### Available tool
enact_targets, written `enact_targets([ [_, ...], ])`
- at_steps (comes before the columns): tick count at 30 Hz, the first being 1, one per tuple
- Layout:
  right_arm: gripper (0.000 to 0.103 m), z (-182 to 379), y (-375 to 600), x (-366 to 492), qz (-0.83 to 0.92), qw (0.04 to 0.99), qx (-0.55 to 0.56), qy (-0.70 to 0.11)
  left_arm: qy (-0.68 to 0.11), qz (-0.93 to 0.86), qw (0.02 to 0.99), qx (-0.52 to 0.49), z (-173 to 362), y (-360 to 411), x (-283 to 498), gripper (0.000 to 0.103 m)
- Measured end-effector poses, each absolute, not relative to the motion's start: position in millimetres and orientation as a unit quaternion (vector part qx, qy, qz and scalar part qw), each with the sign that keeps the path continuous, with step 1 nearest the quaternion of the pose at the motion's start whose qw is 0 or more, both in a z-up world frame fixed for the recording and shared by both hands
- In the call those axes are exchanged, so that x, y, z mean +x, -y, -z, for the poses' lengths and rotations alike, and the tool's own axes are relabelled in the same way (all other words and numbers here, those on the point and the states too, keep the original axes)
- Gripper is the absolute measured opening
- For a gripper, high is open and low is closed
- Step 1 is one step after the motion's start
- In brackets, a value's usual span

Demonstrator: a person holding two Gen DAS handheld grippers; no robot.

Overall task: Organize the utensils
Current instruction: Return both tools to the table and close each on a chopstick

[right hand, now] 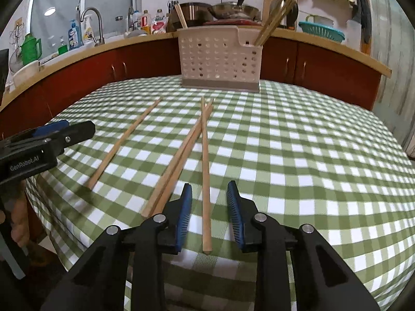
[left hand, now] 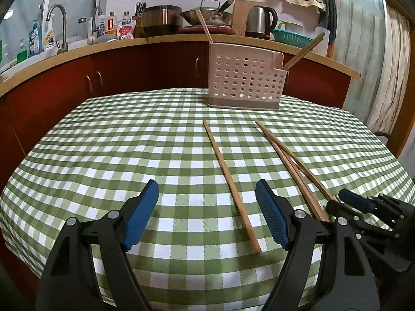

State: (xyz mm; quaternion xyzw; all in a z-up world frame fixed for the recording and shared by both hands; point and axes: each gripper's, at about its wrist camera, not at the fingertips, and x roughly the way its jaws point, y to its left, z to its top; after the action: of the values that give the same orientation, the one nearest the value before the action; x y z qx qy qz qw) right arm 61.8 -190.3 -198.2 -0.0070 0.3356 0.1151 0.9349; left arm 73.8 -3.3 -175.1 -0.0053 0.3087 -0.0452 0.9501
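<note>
Right gripper (right hand: 209,194) low over the checked tablecloth (right hand: 298,142), blue pads either side of one chopstick (right hand: 205,171), not touching; white holder (right hand: 220,57) upper centre

Left black two-finger gripper with blue ribbed pads (left hand: 207,197): jaws spread wide, nothing between the pads, pointed forward and downward. Right black two-finger gripper with blue ribbed pads (right hand: 209,194): jaws narrowed but parted, pads touching nothing, angled downward likewise. It sits just beside the left gripper's right finger. A hand (right hand: 19,223) grips the left unit's handle from beneath.
</note>
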Motion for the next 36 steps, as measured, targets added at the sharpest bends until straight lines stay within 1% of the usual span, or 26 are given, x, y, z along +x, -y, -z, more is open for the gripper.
enact_targets([
  [3,0.009,197,197,62,-0.106,0.936,-0.001,-0.336,-0.315,0.052,0.948,-0.006,178,5,74,0.075],
  [7,0.008,198,218,63,-0.077,0.939,0.023,-0.335,-0.322,0.063,0.945,-0.003,183,10,74,0.073],
  [12,0.008,198,235,62,-0.056,0.941,0.036,-0.332,-0.345,0.079,0.935,0.001,195,18,77,0.06],
  [14,0.008,199,236,62,-0.056,0.941,0.036,-0.331,-0.359,0.084,0.93,0.003,201,20,80,0.053],
  [15,0.008,199,236,62,-0.056,0.941,0.036,-0.33,-0.361,0.083,0.929,0.007,204,22,80,0.052],
  [17,0.008,199,236,62,-0.057,0.942,0.036,-0.33,-0.36,0.081,0.929,0.021,205,23,78,0.044],
  [20,0.008,199,238,62,-0.06,0.942,0.041,-0.328,-0.362,0.075,0.929,0.021,204,15,76,0.036],
  [26,0.008,200,241,61,-0.064,0.943,0.048,-0.323,-0.362,0.069,0.929,0.029,203,11,71,0.036],
  [28,0.009,200,241,60,-0.066,0.943,0.05,-0.322,-0.359,0.077,0.93,0.033,203,13,71,0.035],
  [32,0.01,201,243,57,-0.071,0.944,0.052,-0.318,-0.354,0.093,0.93,0.041,203,17,68,0.023],
  [36,0.01,201,245,56,-0.077,0.944,0.058,-0.317,-0.354,0.098,0.929,0.044,203,18,68,0.022],
])
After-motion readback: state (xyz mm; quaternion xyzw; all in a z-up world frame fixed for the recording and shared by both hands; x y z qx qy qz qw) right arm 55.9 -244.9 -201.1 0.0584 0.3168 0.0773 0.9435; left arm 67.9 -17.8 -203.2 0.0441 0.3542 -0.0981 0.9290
